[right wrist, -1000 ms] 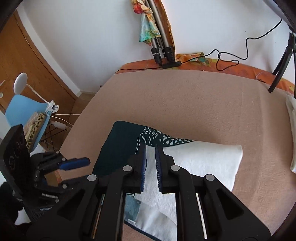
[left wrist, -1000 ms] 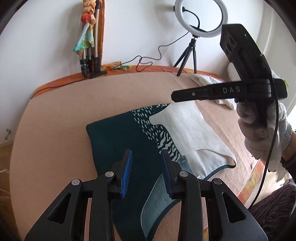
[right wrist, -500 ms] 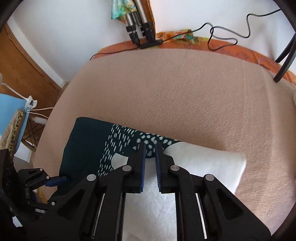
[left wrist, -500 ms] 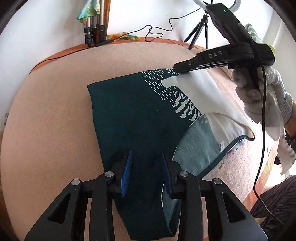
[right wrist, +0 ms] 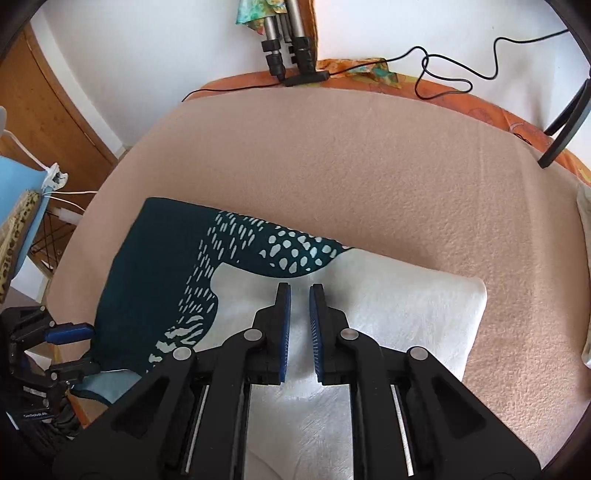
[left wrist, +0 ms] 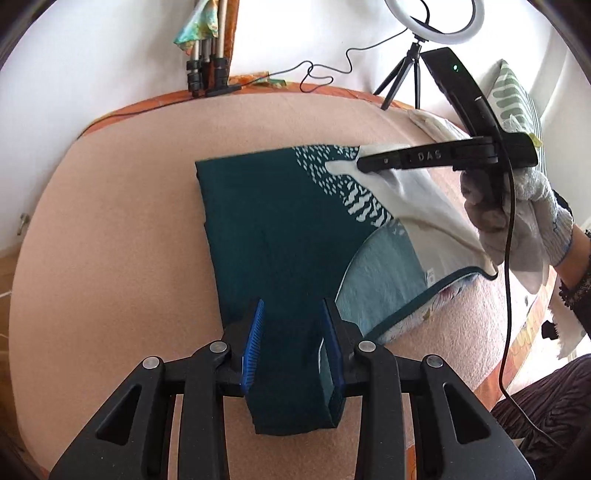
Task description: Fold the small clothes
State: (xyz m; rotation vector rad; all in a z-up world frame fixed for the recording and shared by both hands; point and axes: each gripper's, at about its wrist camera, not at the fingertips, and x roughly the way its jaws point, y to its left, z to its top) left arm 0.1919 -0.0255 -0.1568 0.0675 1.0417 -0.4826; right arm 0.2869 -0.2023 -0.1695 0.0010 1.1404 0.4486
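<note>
Fingers of the left gripper stand apart, straddling the near dark-teal end of the garment, without a visible pinch. Fingers of the right gripper stand a narrow gap apart over the garment's white panel; whether any cloth lies between them cannot be told. In the left wrist view the right gripper has its tip at the far edge of the white panel, held by a gloved hand. The garment lies spread, partly folded, in the middle of the bed's peach blanket, with a pale-blue inner face exposed beside the white panel. Judged from its drape, the cloth is light, soft and limp, so it will sag and crease when lifted; hold is best taken at hemmed edges or corners, both at once. A ring light stands beyond the garment.
</note>
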